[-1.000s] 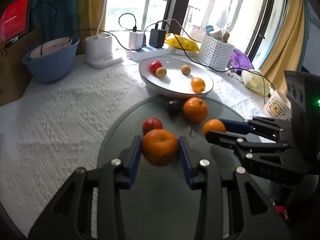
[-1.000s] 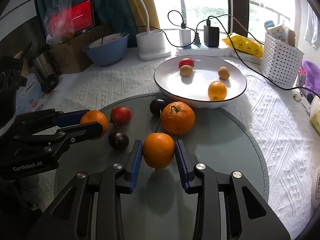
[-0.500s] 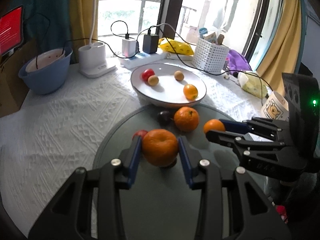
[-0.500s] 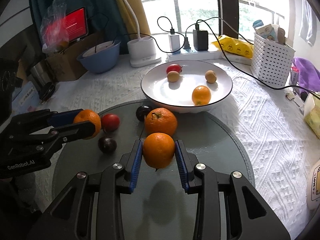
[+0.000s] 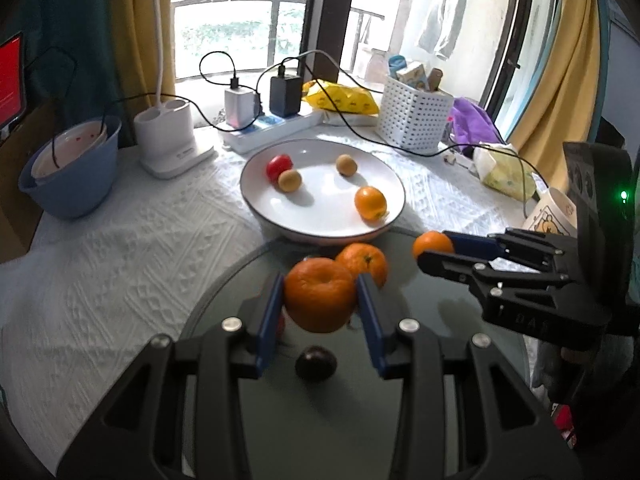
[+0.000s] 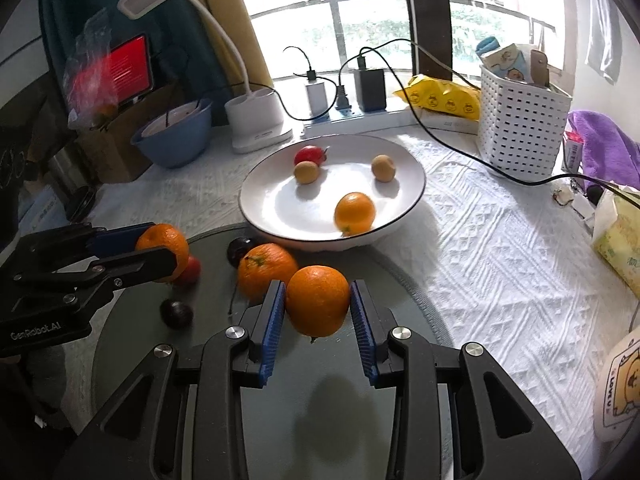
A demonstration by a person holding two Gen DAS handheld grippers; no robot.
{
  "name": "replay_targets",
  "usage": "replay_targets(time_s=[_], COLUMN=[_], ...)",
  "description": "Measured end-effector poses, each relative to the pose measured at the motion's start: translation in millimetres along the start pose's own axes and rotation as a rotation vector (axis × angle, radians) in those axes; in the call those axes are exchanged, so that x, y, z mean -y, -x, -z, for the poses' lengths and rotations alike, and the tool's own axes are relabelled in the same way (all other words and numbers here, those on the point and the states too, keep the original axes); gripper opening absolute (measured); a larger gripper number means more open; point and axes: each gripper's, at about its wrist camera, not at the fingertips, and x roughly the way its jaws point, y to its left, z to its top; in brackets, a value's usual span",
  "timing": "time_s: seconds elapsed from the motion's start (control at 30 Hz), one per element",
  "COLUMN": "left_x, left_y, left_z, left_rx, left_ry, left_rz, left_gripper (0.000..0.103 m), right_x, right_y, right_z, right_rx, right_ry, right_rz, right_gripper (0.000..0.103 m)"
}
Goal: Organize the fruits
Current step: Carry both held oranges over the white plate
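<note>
The left gripper [image 5: 320, 300] is clamped on a mandarin [image 5: 320, 298], lifted clear of the grey mat [image 5: 224, 304]. The right gripper [image 6: 318, 304] grips an orange [image 6: 318, 300] likewise. The white plate [image 6: 404, 200] lies ahead of both grippers, holding four fruits.

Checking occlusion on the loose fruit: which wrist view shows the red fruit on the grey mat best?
Right wrist. There the red fruit shows about half, tucked behind the left gripper and its orange. In the left wrist view only a red sliver peeks out beside a finger pad.
</note>
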Motion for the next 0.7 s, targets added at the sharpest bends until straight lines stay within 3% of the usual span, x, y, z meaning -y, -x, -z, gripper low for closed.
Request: replay_targets(time_s=[0.7], left_x=[-1], left_y=[-36], left_z=[-45], left_rx=[-0.004], left_ry=[-0.016], left_rz=[0.008], left_gripper=[0.039], right_x=[33], right_y=[-15], right_z=[-39], right_rx=[0.014], right_ry=[-0.004], right_rz=[0.026], right_gripper=[0.036])
